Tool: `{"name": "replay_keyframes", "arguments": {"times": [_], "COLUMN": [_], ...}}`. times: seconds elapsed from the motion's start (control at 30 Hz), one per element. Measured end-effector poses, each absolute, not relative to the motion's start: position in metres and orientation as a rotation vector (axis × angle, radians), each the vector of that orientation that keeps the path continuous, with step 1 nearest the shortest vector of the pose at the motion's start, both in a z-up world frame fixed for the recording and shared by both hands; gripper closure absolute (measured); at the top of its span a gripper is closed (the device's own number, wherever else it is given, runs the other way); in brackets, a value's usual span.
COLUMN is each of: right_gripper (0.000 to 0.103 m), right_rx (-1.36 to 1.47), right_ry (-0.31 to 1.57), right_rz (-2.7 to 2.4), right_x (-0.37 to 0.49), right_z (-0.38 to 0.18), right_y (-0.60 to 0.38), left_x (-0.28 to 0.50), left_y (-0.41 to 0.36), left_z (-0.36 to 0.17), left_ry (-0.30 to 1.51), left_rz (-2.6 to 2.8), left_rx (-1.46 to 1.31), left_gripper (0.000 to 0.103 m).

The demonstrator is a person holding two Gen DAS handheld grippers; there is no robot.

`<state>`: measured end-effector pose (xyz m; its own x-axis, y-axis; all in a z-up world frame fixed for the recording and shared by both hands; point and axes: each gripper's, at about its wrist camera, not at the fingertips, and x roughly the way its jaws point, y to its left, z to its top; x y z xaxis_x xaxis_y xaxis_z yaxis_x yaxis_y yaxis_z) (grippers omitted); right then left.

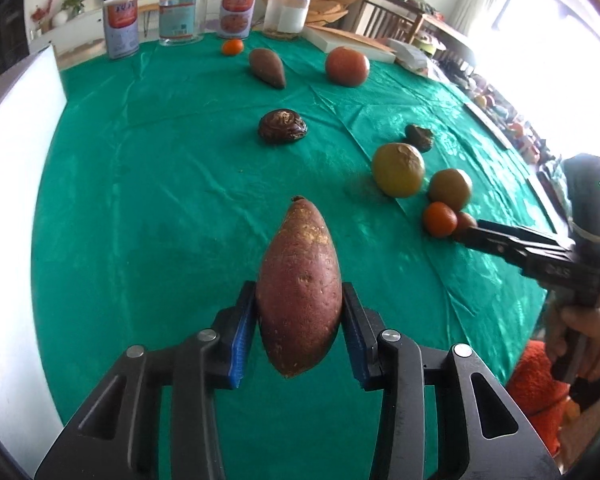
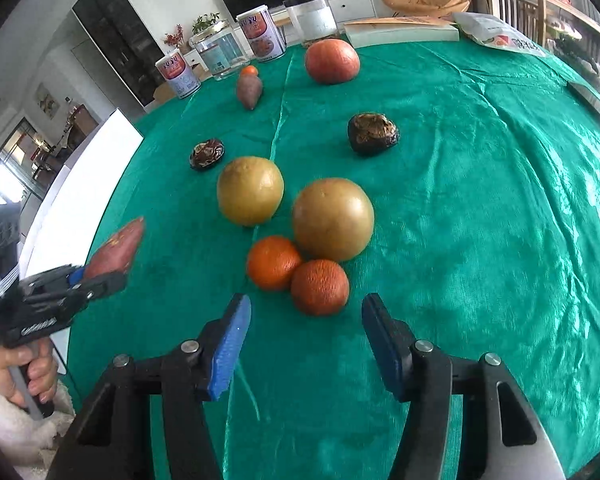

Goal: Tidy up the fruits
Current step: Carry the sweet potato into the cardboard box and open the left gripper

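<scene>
Step in hand, as I judge it: sorting like with like, with one item in transit. My left tool (image 1: 299, 312) is clamped on a sweet potato (image 1: 300, 284), blue pads pressed to both its flanks, the tuber pointing away from the camera at lower centre of the left wrist view and held clear of the green counter (image 1: 160, 200).

A second sweet potato (image 1: 267, 68) lies at upper centre of that view, beside a small orange (image 1: 232, 47) and well apart from my load. Probable destination, so the next move calls for carrying the tuber up-frame and setting it down just beside its match without knocking the dark shrivelled fruit (image 1: 283, 127) that sits between.

My right tool (image 2: 306, 320) is spread wide and holds nothing. In the right wrist view two oranges (image 2: 298, 274) sit touching each other just above the gap between its tips, at centre frame. Behind them are two yellow-green round fruits (image 2: 292, 208), the nearer touching the oranges. A large reddish fruit (image 2: 332, 60) rests at upper centre, apart from the cluster.

Risk noted: round fruit may roll if nudged.
</scene>
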<state>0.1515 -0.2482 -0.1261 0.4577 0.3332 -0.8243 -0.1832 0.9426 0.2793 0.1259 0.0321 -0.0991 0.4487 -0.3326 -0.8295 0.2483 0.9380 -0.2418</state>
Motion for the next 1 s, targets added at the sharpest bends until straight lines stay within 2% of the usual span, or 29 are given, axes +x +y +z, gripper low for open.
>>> {"name": "replay_keyframes", "arguments": {"times": [0.03,0.1,0.13,0.17,0.33,0.5,0.6,0.77,0.87,0.93,0.97,1.0], "right_gripper": [0.046,0.064,0.067,0.074,0.074,0.074,0.074,0.074,0.071,0.055,0.041,0.033], "right_rx": [0.149,0.165,0.163,0.157,0.24,0.242,0.213,0.114,0.075,0.101,0.132,0.162], "right_ry": [1.049,1.057,1.057,1.059,1.024,1.005,1.015,1.072,1.111,1.123,1.114,1.094], "right_rz": [0.317,0.335,0.316,0.303,0.427,0.802,1.003,1.109,1.062,1.016,0.997,0.985], "right_x": [0.155,0.158,0.156,0.153,0.124,0.097,0.078,0.066,0.071,0.078,0.081,0.082], "right_z": [-0.129,-0.132,-0.131,-0.129,-0.085,-0.021,-0.005,-0.017,-0.032,-0.036,-0.035,-0.031], "right_y": [-0.247,-0.248,-0.249,-0.25,-0.225,-0.106,-0.022,0.08,0.106,0.103,0.094,0.082], "left_x": [0.119,0.105,0.099,0.092,0.047,0.011,-0.003,-0.02,-0.027,-0.029,-0.029,-0.027], "left_y": [0.034,0.038,0.041,0.045,0.081,0.152,0.209,0.287,0.306,0.306,0.305,0.301], "left_z": [-0.093,-0.082,-0.078,-0.072,-0.014,0.053,0.052,-0.001,-0.031,-0.039,-0.038,-0.034], "left_ry": [1.037,1.021,1.018,1.019,0.968,0.828,0.829,0.925,0.983,0.995,0.985,0.966], "left_rz": [-0.369,-0.382,-0.389,-0.396,-0.474,-0.344,-0.179,0.131,0.251,0.295,0.297,0.291], "left_rx": [-0.094,-0.11,-0.126,-0.15,-0.312,-0.375,-0.42,-0.45,-0.422,-0.399,-0.39,-0.38], "left_gripper": [0.062,0.062,0.062,0.062,0.062,0.062,0.062,0.062,0.062,0.058,0.051,0.04]}}
